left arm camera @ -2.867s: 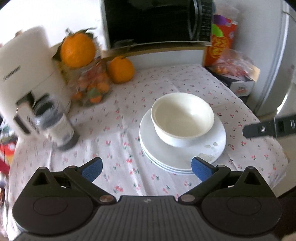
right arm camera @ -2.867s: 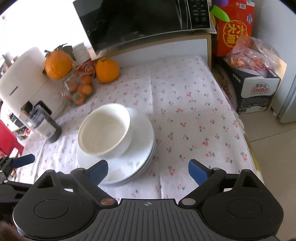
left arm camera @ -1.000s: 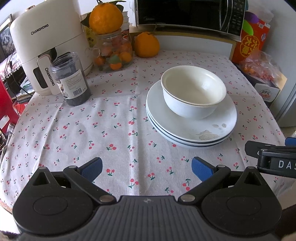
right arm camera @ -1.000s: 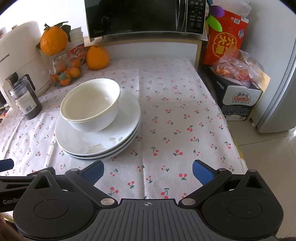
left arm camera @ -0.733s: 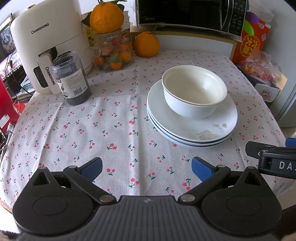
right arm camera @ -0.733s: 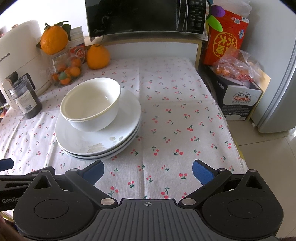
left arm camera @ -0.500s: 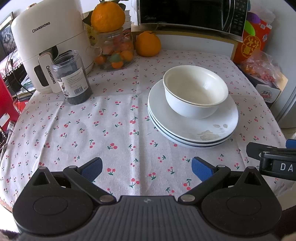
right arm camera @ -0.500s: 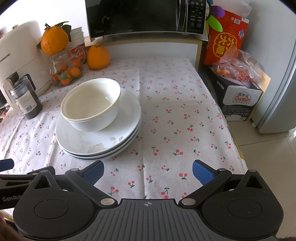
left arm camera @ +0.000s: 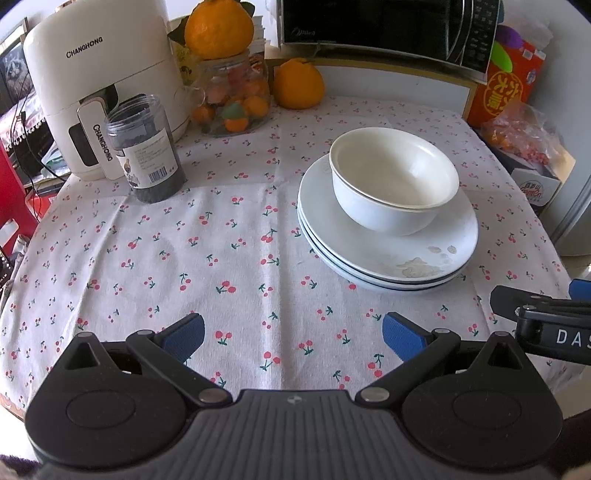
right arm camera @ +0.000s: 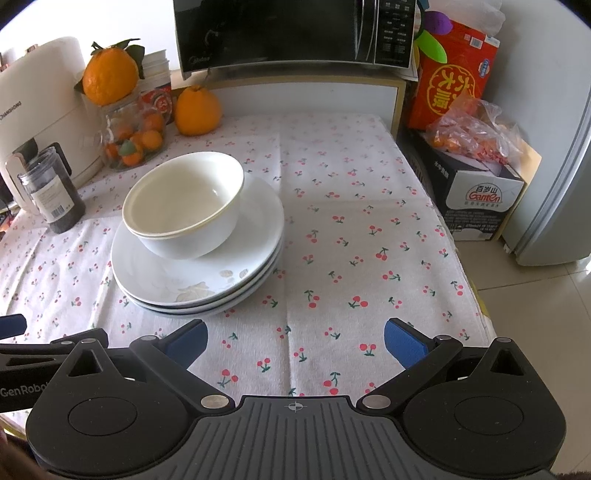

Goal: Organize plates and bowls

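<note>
While hovering low over the near edge of the cherry-print tablecloth [left arm camera: 229,236], left gripper [left arm camera: 291,334] spread wide, blue pads well apart, nothing between them. Right gripper [right arm camera: 295,338] likewise released and empty, above bare cloth just beside the crockery; seen also at the right edge of the left wrist view.

Further in, toward the table's middle: stack of white plates [left arm camera: 391,254], about three deep, edges nearly flush, pale smudges on the near part of the top plate. On top, set toward the far left of the stack: nested white bowls [right arm camera: 184,206], one inside another, upright, rims almost level.

Left of the stack, well apart: dark plastic jar [left arm camera: 146,147] with a barcode label, just beside a white air fryer [left arm camera: 96,85]. Behind that, glass jar of small oranges [left arm camera: 232,98] topped by a large orange [left arm camera: 219,27]; another orange [left arm camera: 298,83] on the cloth beside it. At the back, microwave [right arm camera: 295,31] on a raised shelf; to the right, red carton [right arm camera: 450,70] and cardboard box [right arm camera: 476,195].
</note>
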